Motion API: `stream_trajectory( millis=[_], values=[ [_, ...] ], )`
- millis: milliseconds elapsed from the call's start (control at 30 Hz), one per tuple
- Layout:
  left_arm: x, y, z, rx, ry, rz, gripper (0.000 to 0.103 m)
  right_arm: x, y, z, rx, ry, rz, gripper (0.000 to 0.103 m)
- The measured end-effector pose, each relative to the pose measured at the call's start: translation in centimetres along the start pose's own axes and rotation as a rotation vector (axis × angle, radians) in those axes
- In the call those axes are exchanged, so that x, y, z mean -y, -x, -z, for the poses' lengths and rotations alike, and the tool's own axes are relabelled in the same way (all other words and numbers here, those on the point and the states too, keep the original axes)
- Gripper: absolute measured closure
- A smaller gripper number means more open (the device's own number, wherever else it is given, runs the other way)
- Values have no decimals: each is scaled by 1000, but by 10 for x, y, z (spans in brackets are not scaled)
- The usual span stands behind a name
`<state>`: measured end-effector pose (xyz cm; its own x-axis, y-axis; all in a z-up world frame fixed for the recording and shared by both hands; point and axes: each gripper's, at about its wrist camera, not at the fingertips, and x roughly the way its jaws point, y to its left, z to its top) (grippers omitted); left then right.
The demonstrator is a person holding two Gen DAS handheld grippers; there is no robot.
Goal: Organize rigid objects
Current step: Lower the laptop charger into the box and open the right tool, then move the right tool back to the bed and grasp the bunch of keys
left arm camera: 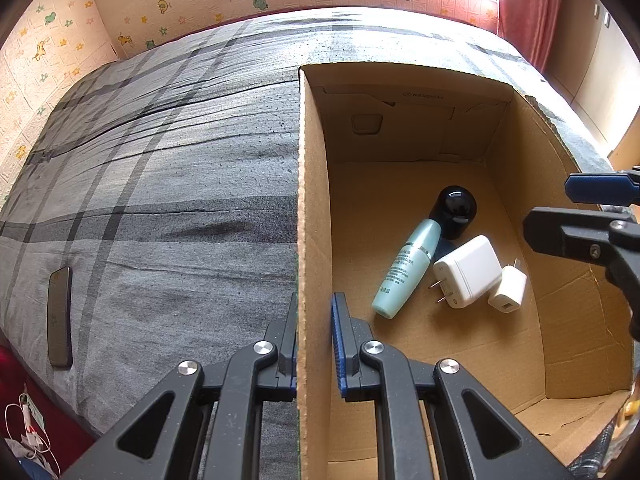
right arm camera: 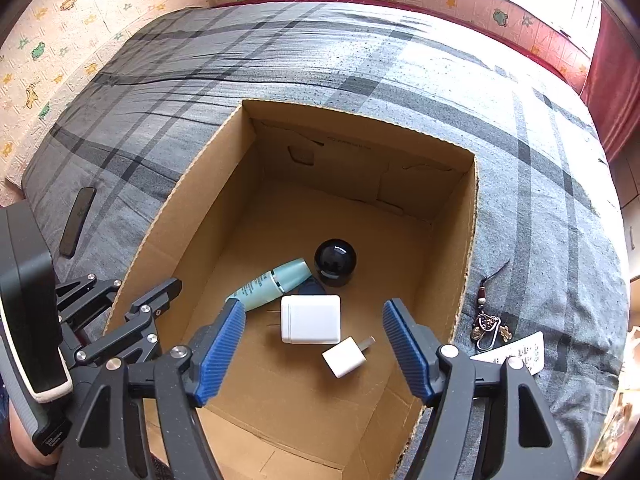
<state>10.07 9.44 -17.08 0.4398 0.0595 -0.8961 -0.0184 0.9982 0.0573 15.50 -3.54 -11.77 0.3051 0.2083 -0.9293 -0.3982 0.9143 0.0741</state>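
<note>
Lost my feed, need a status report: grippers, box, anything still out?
Left gripper shut on box wall. Right gripper open, empty, above the box. Bottle, two chargers inside. Keychain, dark remote still on bed.

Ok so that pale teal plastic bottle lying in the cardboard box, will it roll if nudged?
Probably: the pale teal plastic bottle is round-bodied and lies on its side. The large white plug charger close beside it may stop it. It looks stiff and likely light.
</note>
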Motion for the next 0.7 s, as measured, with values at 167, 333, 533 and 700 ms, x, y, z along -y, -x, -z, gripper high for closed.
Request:
stream_trajectory(
  millis=[167, 333, 533, 700],
  values=[
    [0, 1, 0, 0, -1, -2, 89, 12, 15, 2, 26, -17, 8, 17],
    [0, 1, 0, -1, 2, 4, 89, 31, 30, 4, 54, -38, 18, 4],
    [0, 1, 0, -1, -1, 2, 89, 59, 45, 7, 81, -66, 61, 0],
    [0, 1, 0, -1, 0, 2, 89, 88, 52, 10, 89, -101, 104, 0]
  ],
)
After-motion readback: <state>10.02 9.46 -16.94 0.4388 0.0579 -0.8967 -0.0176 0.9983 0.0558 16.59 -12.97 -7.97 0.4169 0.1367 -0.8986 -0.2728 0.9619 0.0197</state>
